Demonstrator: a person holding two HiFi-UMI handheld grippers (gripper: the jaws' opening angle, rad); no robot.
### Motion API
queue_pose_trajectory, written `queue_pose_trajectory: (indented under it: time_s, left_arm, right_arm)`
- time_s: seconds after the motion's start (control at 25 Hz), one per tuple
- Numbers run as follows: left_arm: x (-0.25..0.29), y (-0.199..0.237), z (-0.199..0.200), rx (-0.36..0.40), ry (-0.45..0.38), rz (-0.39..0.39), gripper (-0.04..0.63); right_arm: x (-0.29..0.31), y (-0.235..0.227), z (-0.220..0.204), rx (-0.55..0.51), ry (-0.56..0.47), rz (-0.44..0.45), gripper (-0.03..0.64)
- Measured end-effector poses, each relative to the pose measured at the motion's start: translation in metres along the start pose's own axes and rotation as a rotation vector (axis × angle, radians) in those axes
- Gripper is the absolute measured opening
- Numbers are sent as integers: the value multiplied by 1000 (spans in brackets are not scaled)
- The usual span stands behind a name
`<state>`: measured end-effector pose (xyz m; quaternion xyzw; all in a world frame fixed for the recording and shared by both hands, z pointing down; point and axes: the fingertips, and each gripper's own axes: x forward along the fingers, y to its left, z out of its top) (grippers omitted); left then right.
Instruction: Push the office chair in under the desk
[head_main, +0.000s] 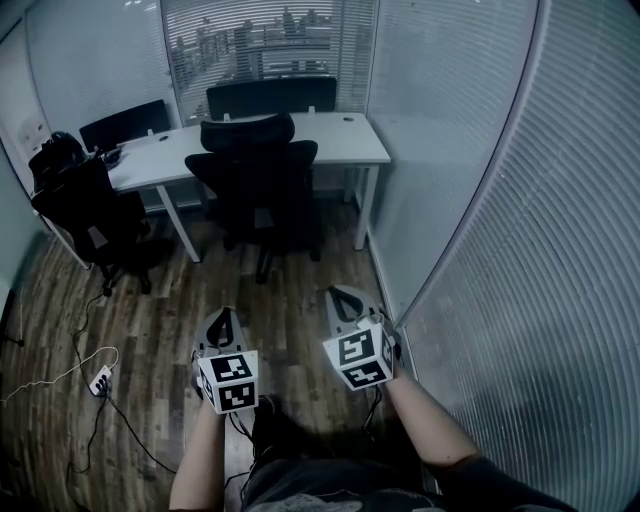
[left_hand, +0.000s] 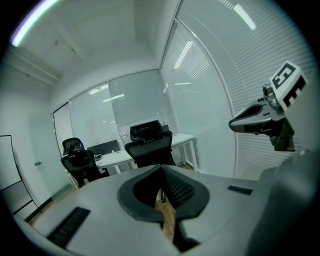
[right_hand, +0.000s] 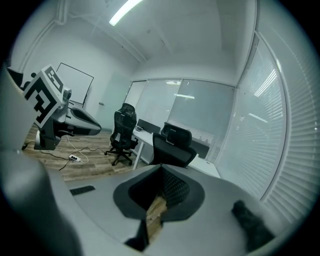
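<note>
A black office chair (head_main: 257, 178) stands in front of the white desk (head_main: 340, 138), its back toward me and its seat partly out from the desk edge. It also shows ahead as the chair (left_hand: 148, 144) in the left gripper view and the chair (right_hand: 172, 146) in the right gripper view. My left gripper (head_main: 221, 322) and right gripper (head_main: 343, 299) hang side by side over the wooden floor, well short of the chair. Both are shut with nothing between the jaws.
A second black chair (head_main: 85, 205) stands at the left by another desk (head_main: 140, 165). A power strip (head_main: 100, 379) and cables lie on the floor at the left. A glass wall with blinds (head_main: 500, 230) runs along the right. Window blinds (head_main: 265, 45) are behind the desk.
</note>
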<state>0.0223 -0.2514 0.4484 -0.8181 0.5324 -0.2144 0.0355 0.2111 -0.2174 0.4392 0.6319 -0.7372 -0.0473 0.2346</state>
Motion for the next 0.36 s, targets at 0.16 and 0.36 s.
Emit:
queue_pose_trajectory:
  time_s: [0.16,0.36]
  left_arm:
    - [-11,-5,-5,-10,7,-1,14]
    - [-23,-1,-5,-15,-3,7,15]
  right_arm:
    - [-13,2,0,5,-1,0,23]
    - [-26,7,8,42,-14,18,22]
